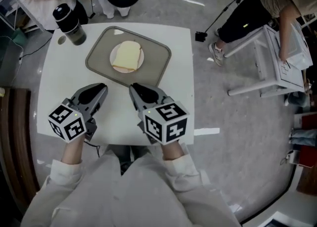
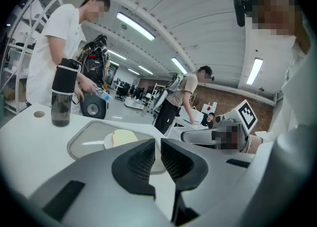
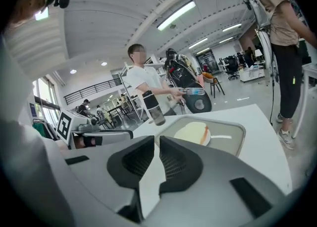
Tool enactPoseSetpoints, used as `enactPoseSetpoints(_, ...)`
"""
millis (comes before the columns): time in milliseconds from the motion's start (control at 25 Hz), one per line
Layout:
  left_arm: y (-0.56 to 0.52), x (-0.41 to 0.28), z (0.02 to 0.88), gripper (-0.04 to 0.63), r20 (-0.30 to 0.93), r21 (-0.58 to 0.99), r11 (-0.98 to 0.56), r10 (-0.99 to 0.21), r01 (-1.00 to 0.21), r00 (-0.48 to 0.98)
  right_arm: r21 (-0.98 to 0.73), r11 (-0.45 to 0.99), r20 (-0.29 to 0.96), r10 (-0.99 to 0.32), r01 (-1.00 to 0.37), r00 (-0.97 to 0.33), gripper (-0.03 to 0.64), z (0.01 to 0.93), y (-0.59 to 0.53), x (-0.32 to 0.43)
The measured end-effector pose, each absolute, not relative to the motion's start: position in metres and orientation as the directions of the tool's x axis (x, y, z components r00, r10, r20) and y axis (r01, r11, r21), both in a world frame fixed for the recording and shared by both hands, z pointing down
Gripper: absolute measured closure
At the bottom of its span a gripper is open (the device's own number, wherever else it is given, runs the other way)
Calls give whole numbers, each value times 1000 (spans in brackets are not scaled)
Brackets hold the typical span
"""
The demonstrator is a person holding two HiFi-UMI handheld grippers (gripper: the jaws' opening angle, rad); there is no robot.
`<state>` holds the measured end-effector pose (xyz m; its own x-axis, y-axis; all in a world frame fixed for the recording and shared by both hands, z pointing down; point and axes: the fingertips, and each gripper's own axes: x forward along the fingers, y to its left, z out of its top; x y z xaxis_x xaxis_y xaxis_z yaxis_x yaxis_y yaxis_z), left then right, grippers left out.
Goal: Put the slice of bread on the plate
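Resting: slice of bread [image 1: 127, 56] lies flat on the plate [image 1: 141, 62], in the tray [image 1: 99, 55].
Left gripper [image 1: 101, 89]: jaws nearly closed, empty, over the desk [image 1: 64, 92].
Right gripper [image 1: 133, 89]: the same.
Advice: task looks done; hold both clear of the tray.

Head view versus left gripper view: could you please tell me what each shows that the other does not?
Only the head view shows the cube on the left tongs, and the right tongs from above. Only the left gripper view shows ceiling lights and the left tongs' pads up close, together with nothing between. Both show the bread on its plate in the tray, the bottle and the table.
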<state>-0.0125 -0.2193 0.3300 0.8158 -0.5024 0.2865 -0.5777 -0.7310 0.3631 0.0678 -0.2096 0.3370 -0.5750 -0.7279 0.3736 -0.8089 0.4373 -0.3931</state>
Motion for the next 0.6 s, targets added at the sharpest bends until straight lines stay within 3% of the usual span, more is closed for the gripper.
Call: enactPoseSetpoints(600, -118, -3, 313, 579, 200, 407, -762, -463, -503, 864, -320, 515, 337, -722, -795, -604, 601, 320, -124, 45)
